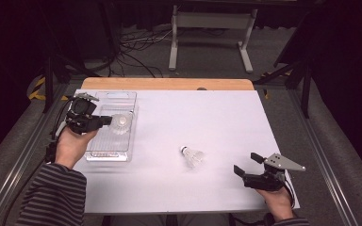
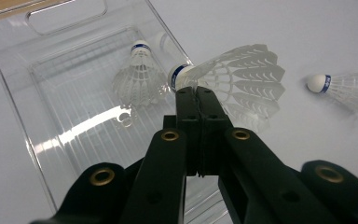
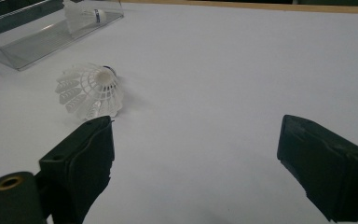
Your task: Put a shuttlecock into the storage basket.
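My left gripper (image 1: 107, 121) is over a clear plastic tray (image 1: 118, 96) at the table's left. Its jaws (image 2: 196, 91) are shut on a white shuttlecock (image 2: 235, 74), pinching it just behind the blue-banded cork. That shuttlecock (image 1: 120, 124) hangs over the tray's right side. A second shuttlecock (image 2: 140, 77) lies inside the tray (image 2: 18, 116). A third (image 1: 192, 156) rests on the white table near the middle front. My right gripper (image 1: 246, 163) stands open at the front right, with the third shuttlecock (image 3: 91, 88) lying beyond its left jaw and nothing between its fingers (image 3: 196, 135).
A white sheet (image 1: 207, 117) covers the table, with a wooden strip (image 1: 169, 84) along the far edge. The tray (image 3: 28, 46) shows far off to the left in the right gripper view. Cables and a stand's legs (image 1: 212, 42) are on the floor behind.
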The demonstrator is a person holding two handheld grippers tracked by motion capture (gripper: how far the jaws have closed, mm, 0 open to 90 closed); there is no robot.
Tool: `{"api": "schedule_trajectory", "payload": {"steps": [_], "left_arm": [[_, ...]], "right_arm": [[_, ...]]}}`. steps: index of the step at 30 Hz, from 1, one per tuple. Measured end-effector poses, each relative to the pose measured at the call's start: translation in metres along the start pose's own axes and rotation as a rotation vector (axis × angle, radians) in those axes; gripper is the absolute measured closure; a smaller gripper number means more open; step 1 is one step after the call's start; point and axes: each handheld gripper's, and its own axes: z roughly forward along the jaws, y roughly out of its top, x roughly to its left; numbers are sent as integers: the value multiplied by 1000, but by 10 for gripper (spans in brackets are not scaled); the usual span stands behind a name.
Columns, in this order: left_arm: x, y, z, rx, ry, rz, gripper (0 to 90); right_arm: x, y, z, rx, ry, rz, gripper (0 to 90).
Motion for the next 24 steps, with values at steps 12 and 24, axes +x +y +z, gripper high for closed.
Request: {"api": "schedule_trajectory", "payload": {"steps": [12,24], "left_arm": [[7,-3,3,16,41,-3,898],[17,-3,10,34,92,-13,898]], "right_arm": [[0,0,0,2,1,-1,118],[0,0,0,2,1,-1,118]]}}
